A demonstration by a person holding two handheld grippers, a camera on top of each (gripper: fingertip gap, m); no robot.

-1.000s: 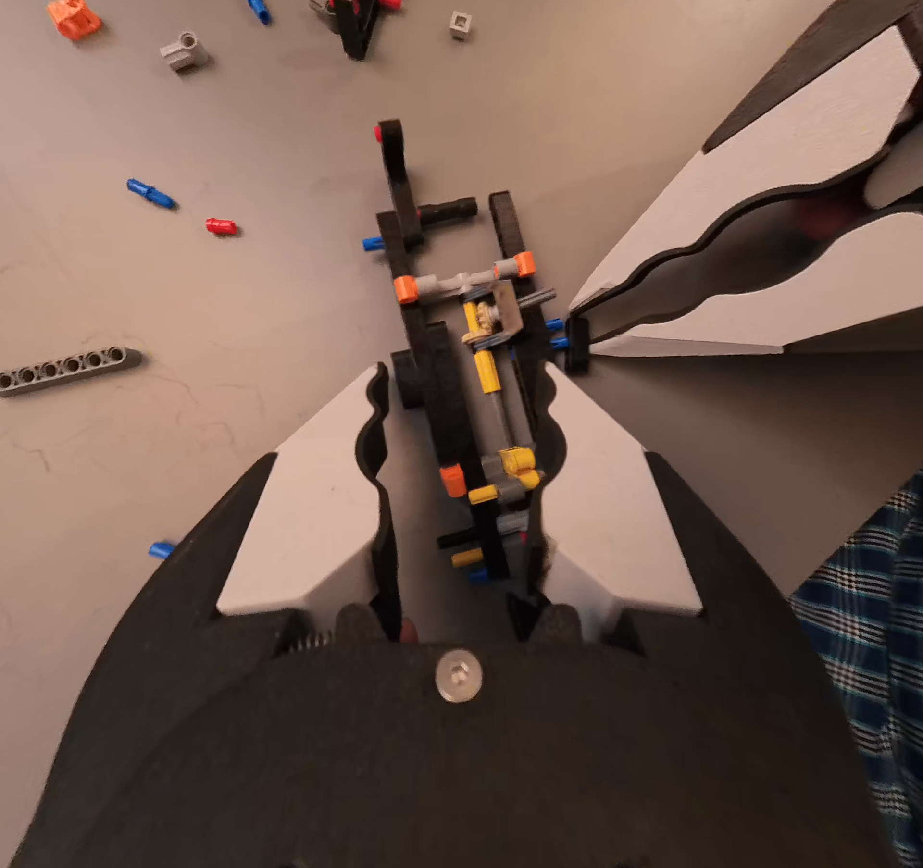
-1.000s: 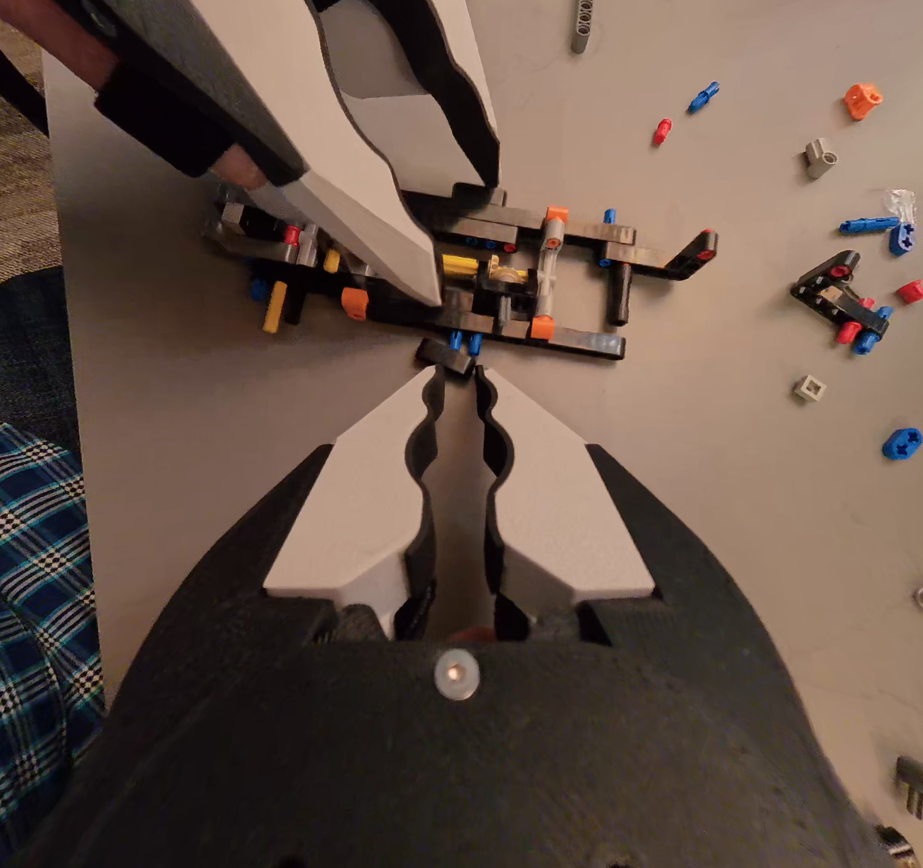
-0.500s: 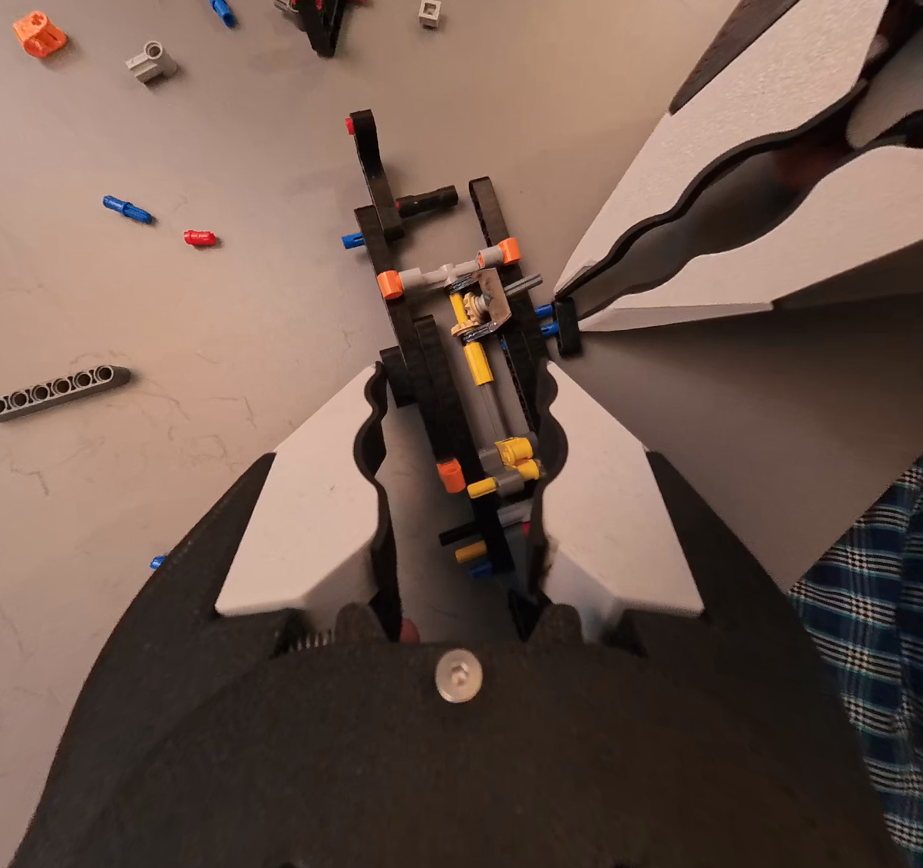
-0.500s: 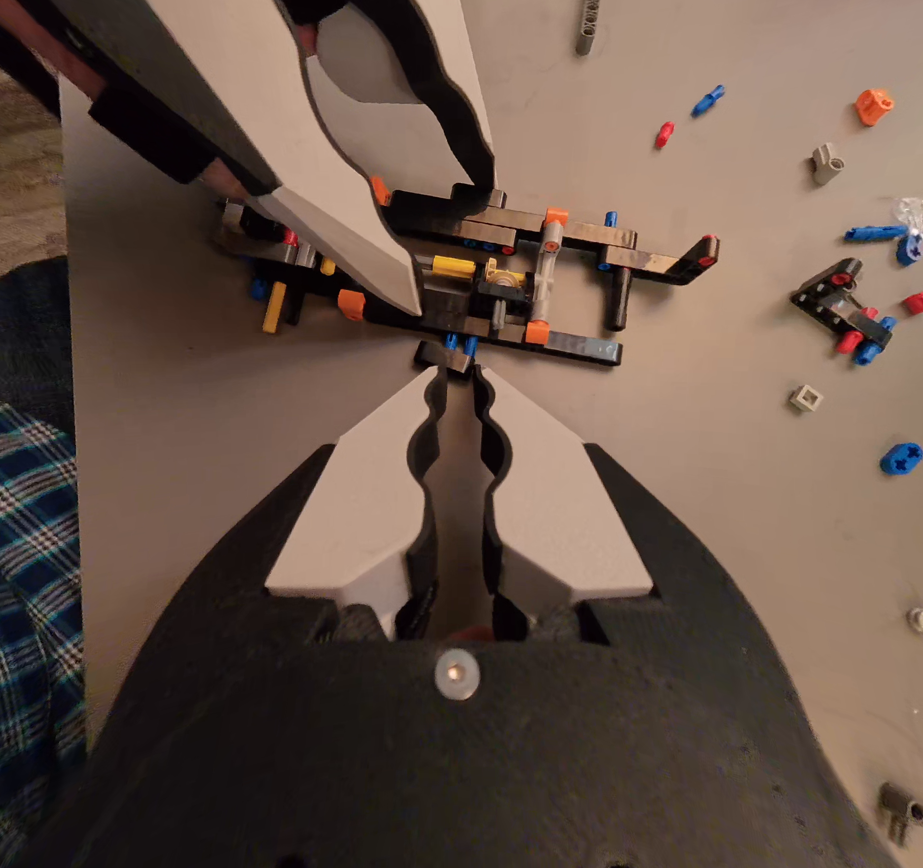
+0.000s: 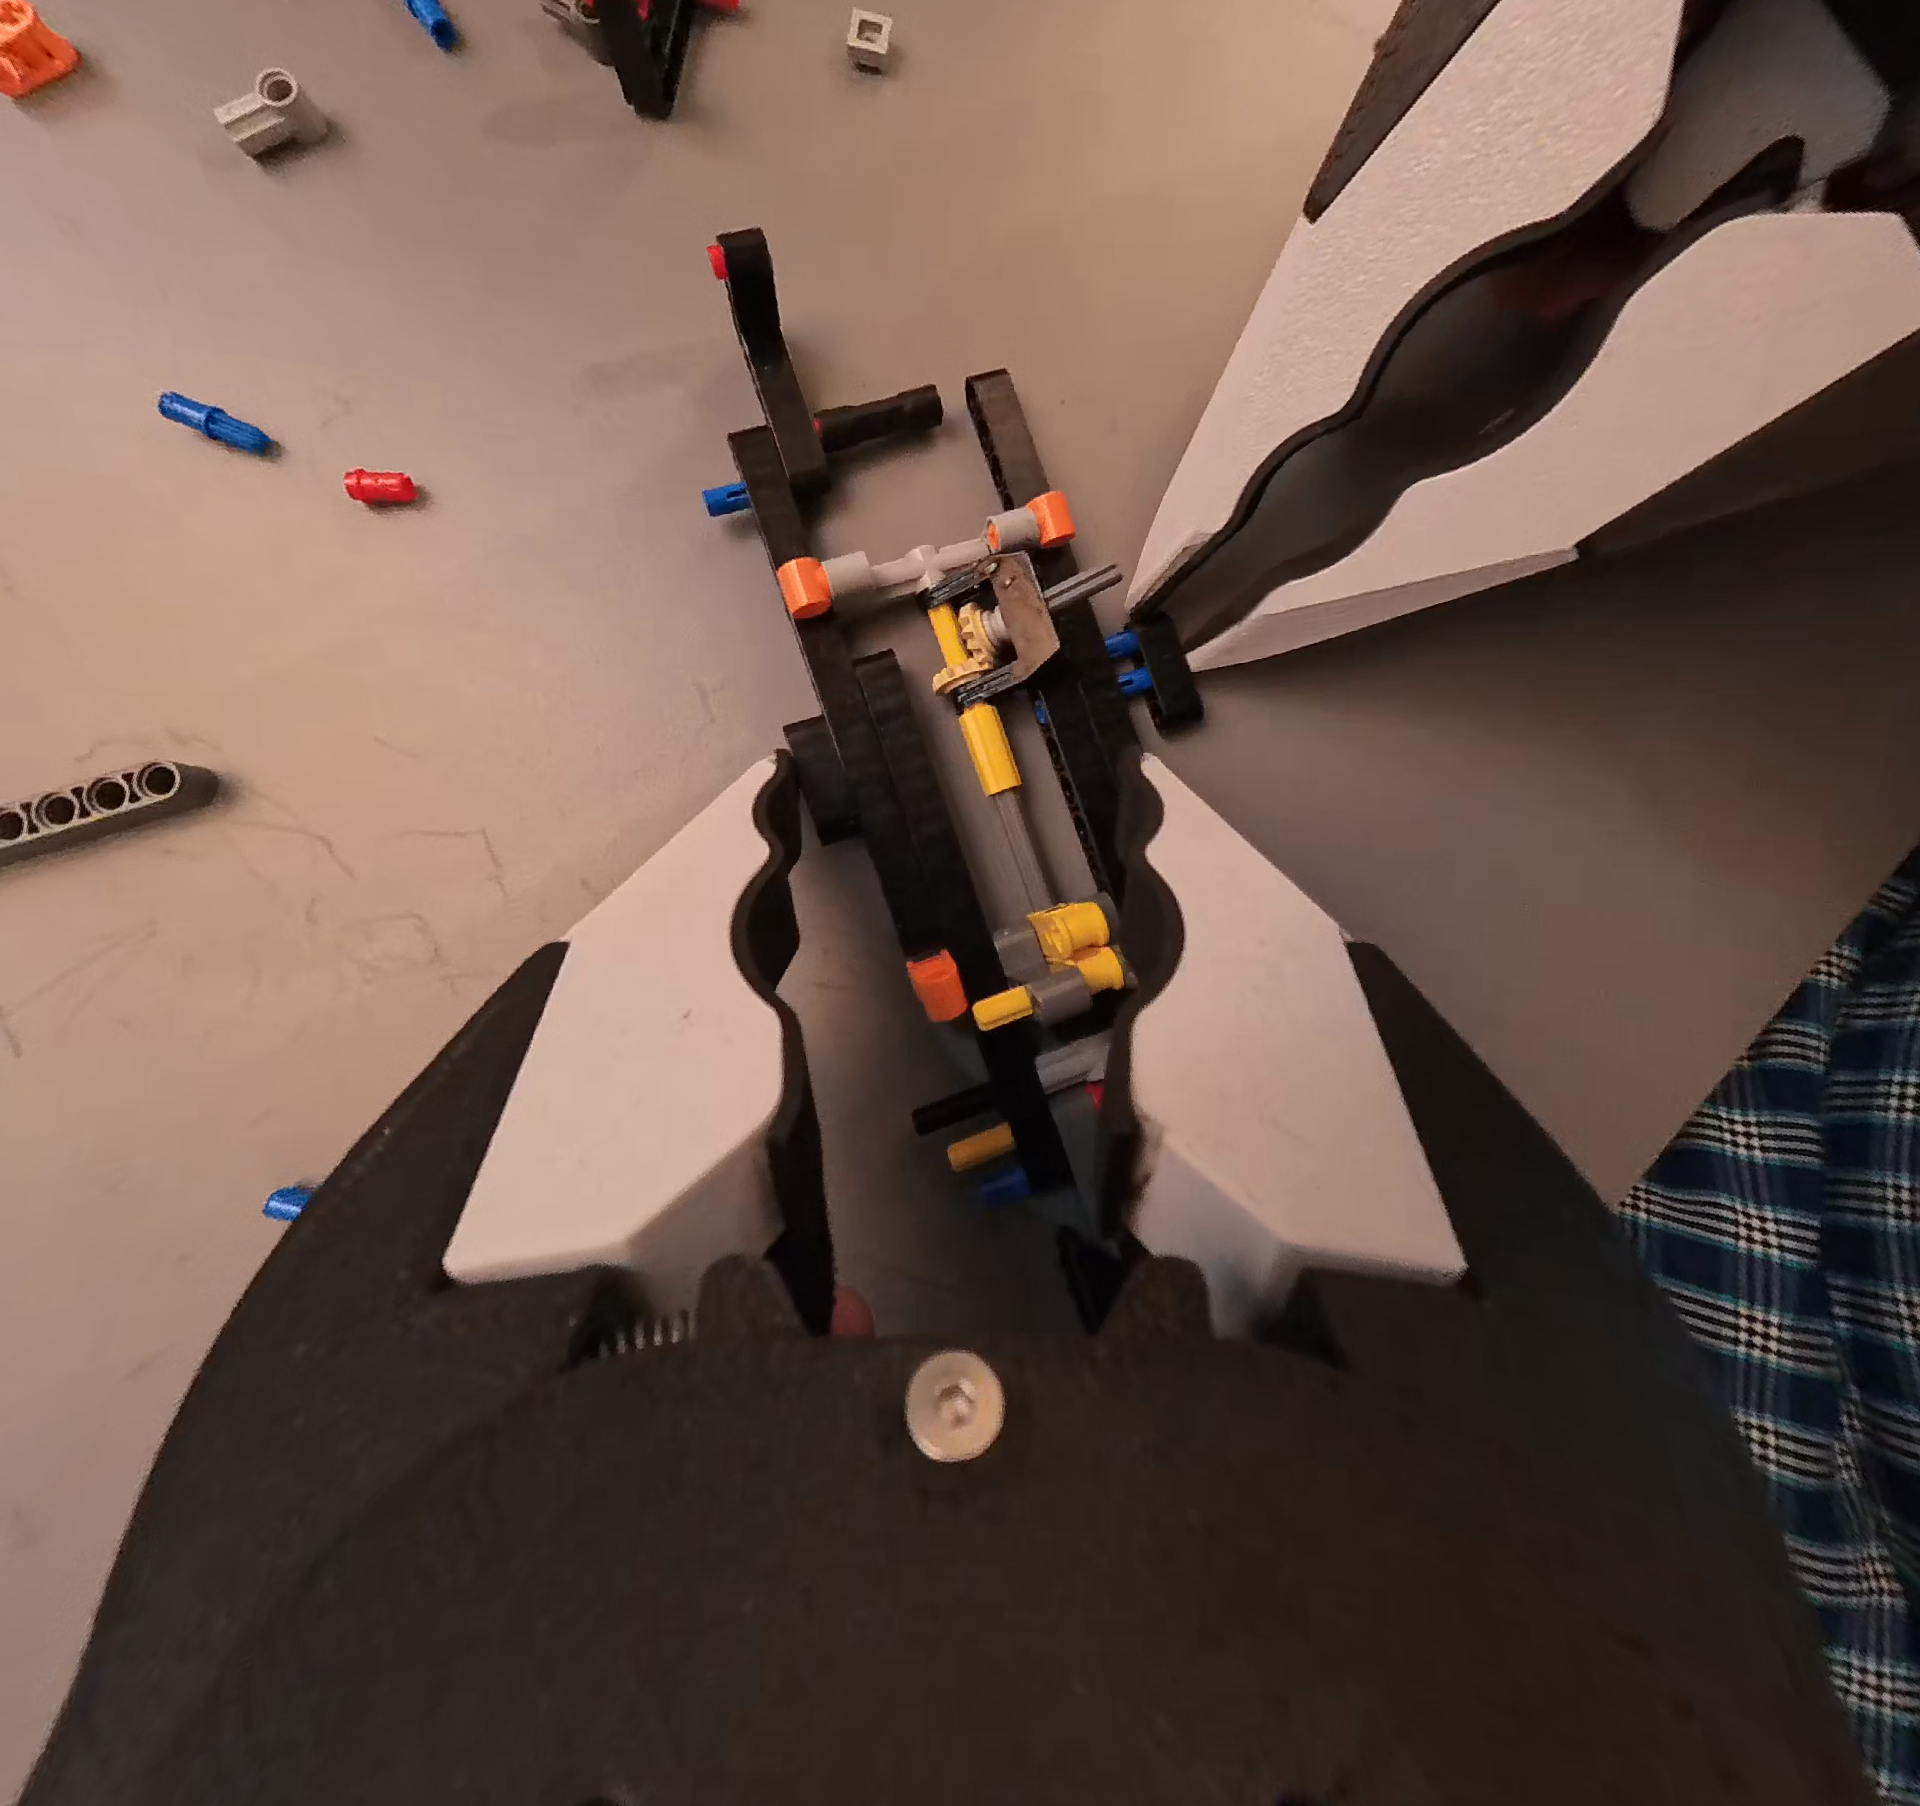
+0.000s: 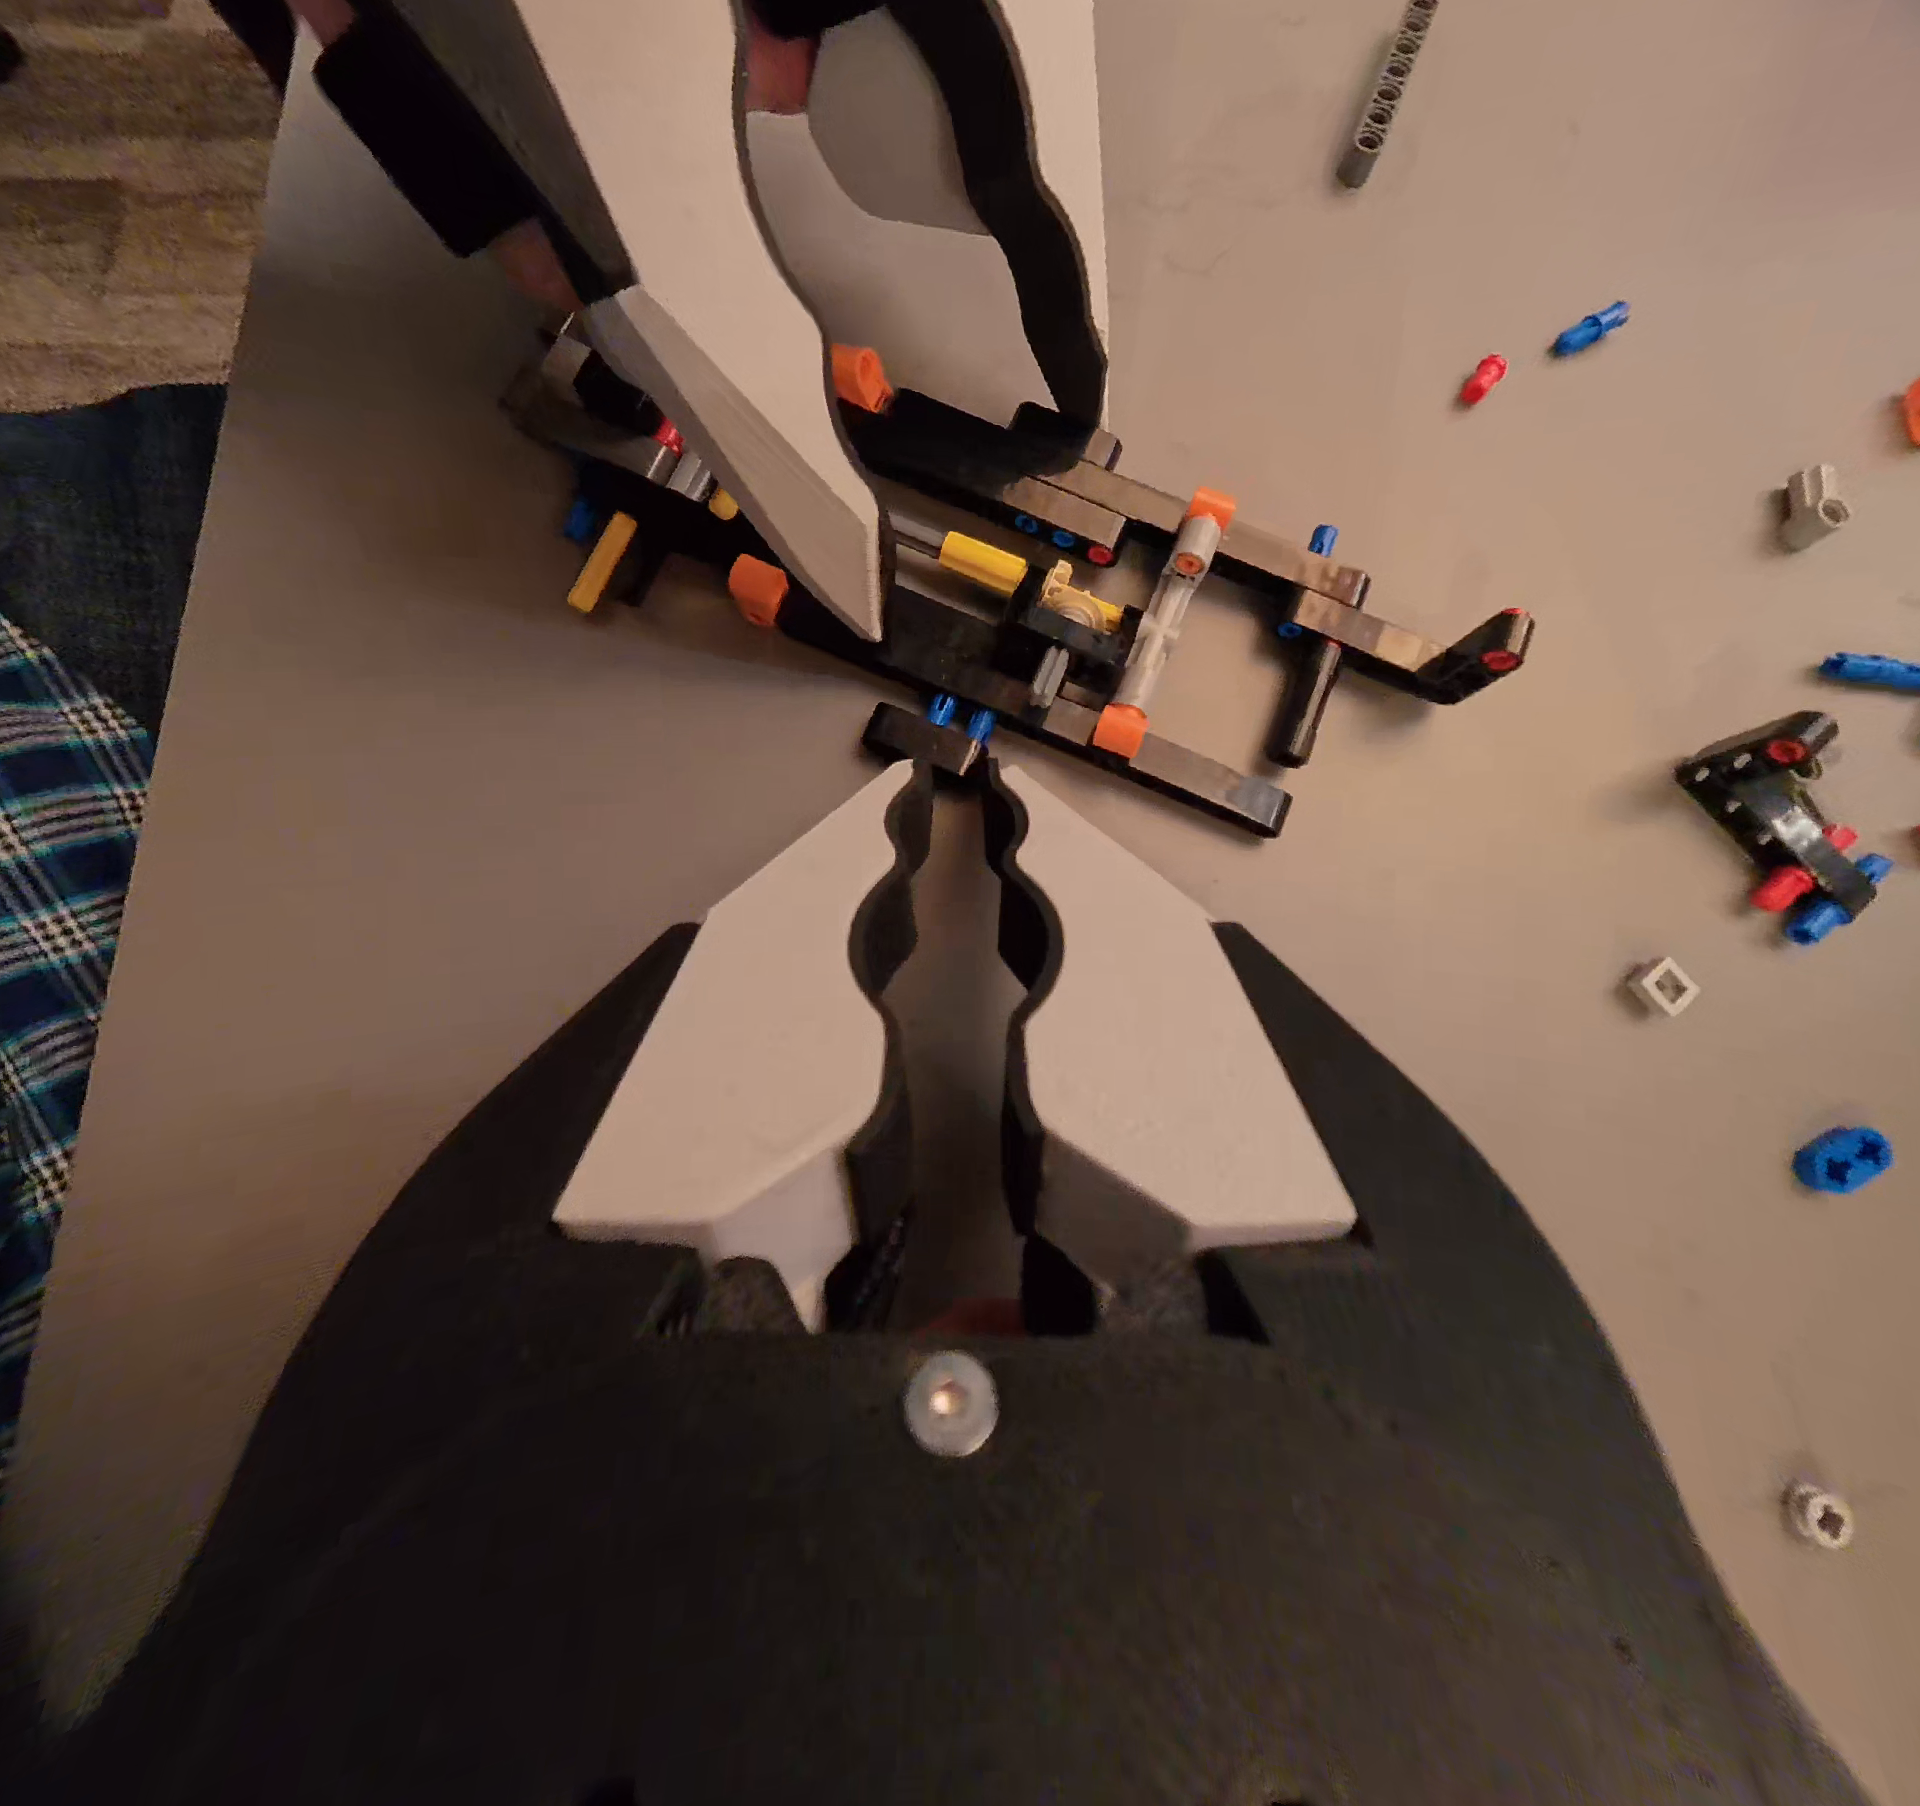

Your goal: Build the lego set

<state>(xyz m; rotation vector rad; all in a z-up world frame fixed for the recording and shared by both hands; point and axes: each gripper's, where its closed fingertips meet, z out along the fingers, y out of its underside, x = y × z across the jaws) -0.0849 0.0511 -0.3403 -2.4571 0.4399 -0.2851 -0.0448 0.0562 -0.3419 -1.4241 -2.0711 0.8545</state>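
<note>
My left gripper (image 5: 961,790) clamps the black frame (image 5: 883,717) at picture centre to steady it, while my right gripper (image 6: 951,769) pinches the short black beam (image 6: 920,738), pressing its blue pins (image 6: 961,717) in

Left tongs (image 5: 961,780) spread wide; right tongs (image 6: 951,769) nearly closed (tips pinching).

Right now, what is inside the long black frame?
Inside the long black lego frame: a grey axle with yellow sleeves, a tan gear. The left gripper covers its near end.
</note>
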